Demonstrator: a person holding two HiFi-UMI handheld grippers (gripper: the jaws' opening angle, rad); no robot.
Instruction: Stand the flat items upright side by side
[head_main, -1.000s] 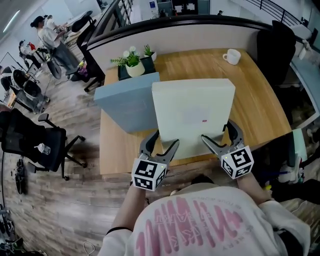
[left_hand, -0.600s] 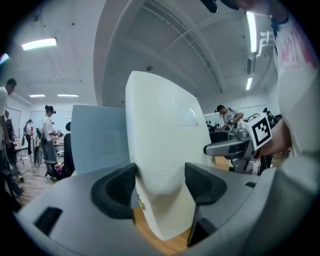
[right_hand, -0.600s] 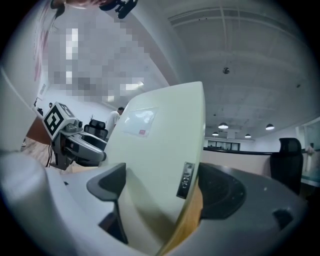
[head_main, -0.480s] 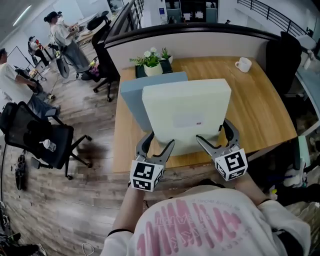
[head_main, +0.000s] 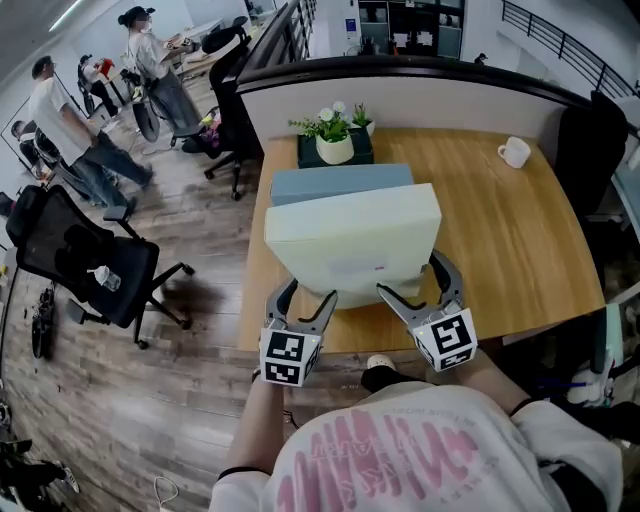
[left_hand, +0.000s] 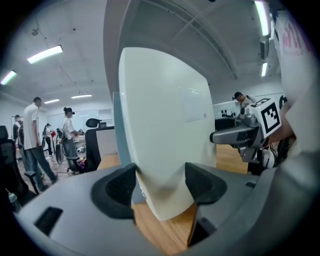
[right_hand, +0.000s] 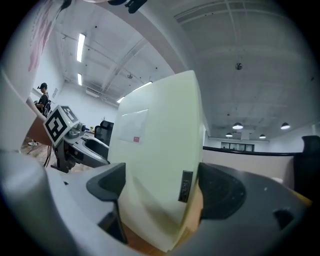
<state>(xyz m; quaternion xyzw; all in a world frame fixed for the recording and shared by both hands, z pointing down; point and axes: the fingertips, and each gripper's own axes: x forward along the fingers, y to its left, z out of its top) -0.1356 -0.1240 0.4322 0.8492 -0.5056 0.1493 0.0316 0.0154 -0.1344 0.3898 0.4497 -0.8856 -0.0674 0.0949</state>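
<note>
A thick pale cream pad (head_main: 355, 240) stands tilted on its lower edge near the front of the wooden table (head_main: 520, 250). My left gripper (head_main: 305, 296) is shut on its lower left corner and my right gripper (head_main: 412, 278) on its lower right corner. In the left gripper view the cream pad (left_hand: 160, 120) fills the gap between the jaws of the left gripper (left_hand: 160, 182). The right gripper view shows the same pad (right_hand: 160, 150) between the jaws of the right gripper (right_hand: 160, 185). A blue pad (head_main: 340, 183) stands on edge right behind the cream one, a blue strip (left_hand: 116, 135) in the left gripper view.
A potted plant (head_main: 335, 140) sits at the table's back, just behind the blue pad. A white mug (head_main: 514, 152) stands at the back right. A curved partition (head_main: 420, 90) backs the table. A black office chair (head_main: 80, 260) and people stand on the floor to the left.
The cream pad has tipped more upright and now sits directly in front of the blue pad, which showed off to its left before. Both grippers kept their hold. People have walked closer.
</note>
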